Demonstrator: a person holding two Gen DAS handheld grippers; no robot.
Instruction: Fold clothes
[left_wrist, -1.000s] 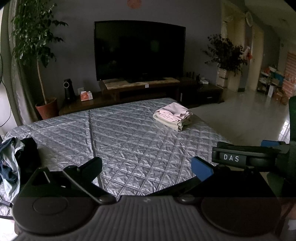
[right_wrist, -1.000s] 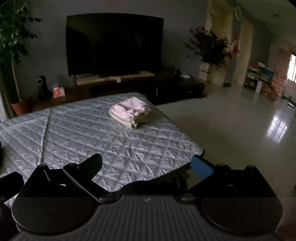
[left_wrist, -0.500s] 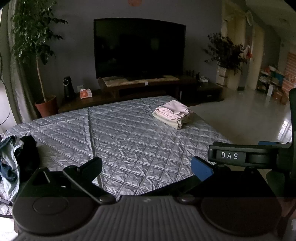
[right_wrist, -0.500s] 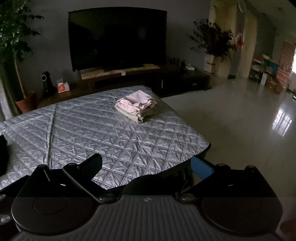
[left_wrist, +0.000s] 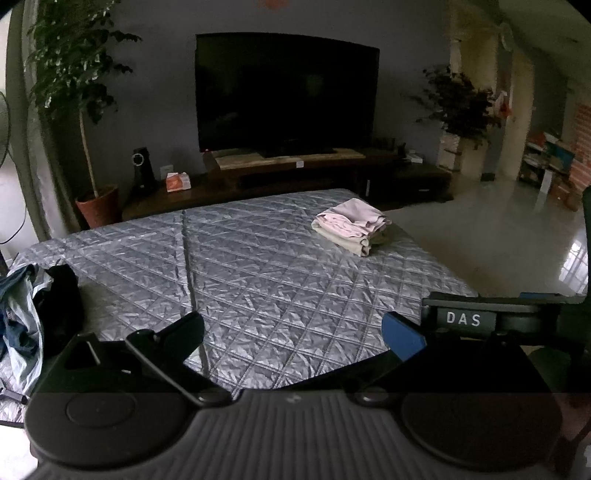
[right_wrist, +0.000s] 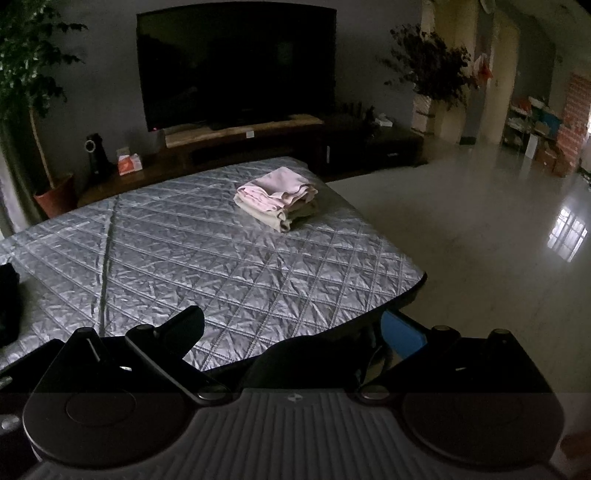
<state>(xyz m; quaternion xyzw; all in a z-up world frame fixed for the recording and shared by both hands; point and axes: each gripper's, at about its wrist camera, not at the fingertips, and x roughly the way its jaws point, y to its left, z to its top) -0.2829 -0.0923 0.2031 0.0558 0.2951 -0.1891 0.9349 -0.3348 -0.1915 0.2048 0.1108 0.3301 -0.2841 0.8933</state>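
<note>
Pink and beige folded clothes stacked neatly; left claw and right claw both spread, empty

- My left claw has one black finger and one blue-padded finger on a ribbed grey body flanked by two round black discs.
- My right claw is built the same; seen beside the left claw's blue finger, its housing carries a white "DAS" label.
</note>
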